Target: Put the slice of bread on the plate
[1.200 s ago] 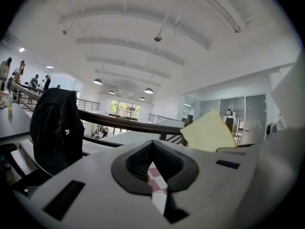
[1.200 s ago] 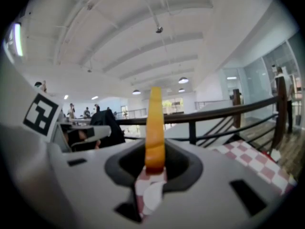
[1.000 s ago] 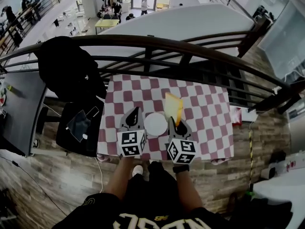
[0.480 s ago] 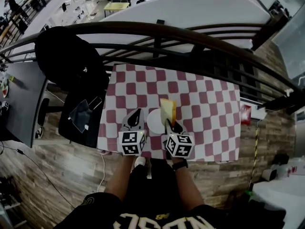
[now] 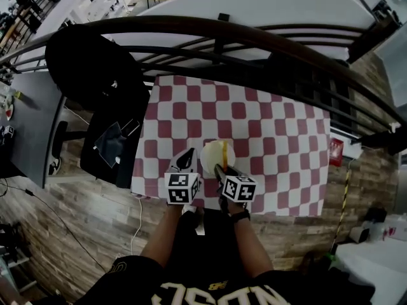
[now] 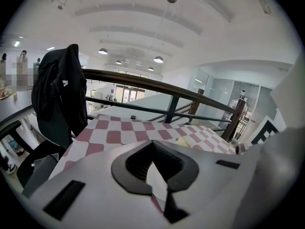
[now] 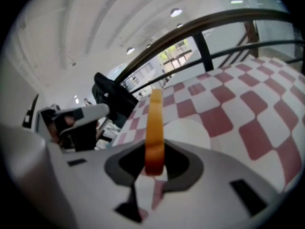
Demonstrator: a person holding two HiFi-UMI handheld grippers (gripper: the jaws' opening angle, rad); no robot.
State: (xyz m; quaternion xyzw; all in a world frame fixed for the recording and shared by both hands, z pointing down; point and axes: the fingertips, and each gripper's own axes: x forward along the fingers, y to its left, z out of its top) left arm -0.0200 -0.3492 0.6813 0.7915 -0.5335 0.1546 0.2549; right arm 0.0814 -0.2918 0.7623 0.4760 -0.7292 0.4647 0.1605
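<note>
A red-and-white checked table [image 5: 273, 138] carries a white plate [image 5: 208, 152] near its front edge. My right gripper [image 5: 220, 168] is shut on a slice of bread [image 5: 224, 151], which stands on edge over the plate's right half; I cannot tell whether it touches the plate. In the right gripper view the orange crust [image 7: 155, 128] rises from between the jaws of the right gripper [image 7: 155, 149], with the plate [image 7: 190, 130] just beyond. My left gripper [image 5: 186, 160] hovers left of the plate, shut and empty; in its own view the left gripper [image 6: 152, 142] points across the cloth.
A dark curved railing [image 5: 254, 33] runs behind the table. At the left stands a black chair with a jacket [image 5: 95, 75] and a few items on its seat [image 5: 111, 146]. A red object [image 5: 336, 152] sits on the floor beyond the table's right edge.
Both grippers have come down toward the table. The bread, held high past the plate before, has tipped and dropped with the right gripper to stand over the plate.
</note>
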